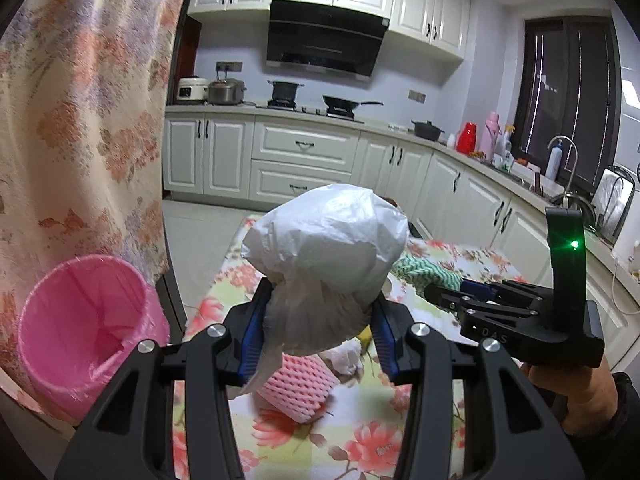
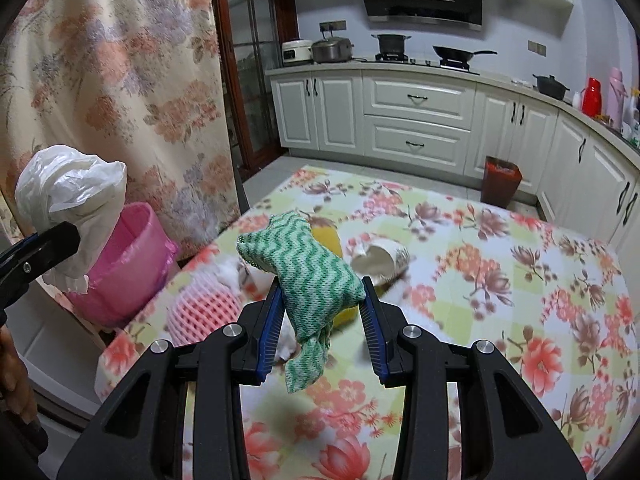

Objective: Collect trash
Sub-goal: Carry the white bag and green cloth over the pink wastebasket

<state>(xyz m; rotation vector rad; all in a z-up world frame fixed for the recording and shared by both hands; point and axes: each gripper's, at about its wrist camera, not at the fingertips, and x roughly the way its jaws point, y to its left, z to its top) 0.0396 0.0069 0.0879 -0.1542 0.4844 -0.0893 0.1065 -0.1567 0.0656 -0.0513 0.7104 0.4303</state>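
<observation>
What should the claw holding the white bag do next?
Probably carry the white bag sideways over the pink bin and let go. The left claw already grips it above the table, and the bin stands open beside it.

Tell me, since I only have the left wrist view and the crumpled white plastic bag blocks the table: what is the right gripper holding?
Observer: The right gripper is shut on a green and white zigzag cloth, lifted off the floral tablecloth.
Operator: What lies behind my bag?
Observer: A tipped white paper cup lies beside a yellow object I cannot identify.
Operator: Any other bin?
Observer: A dark red floor bin stands beyond the table, by the cabinets.
</observation>
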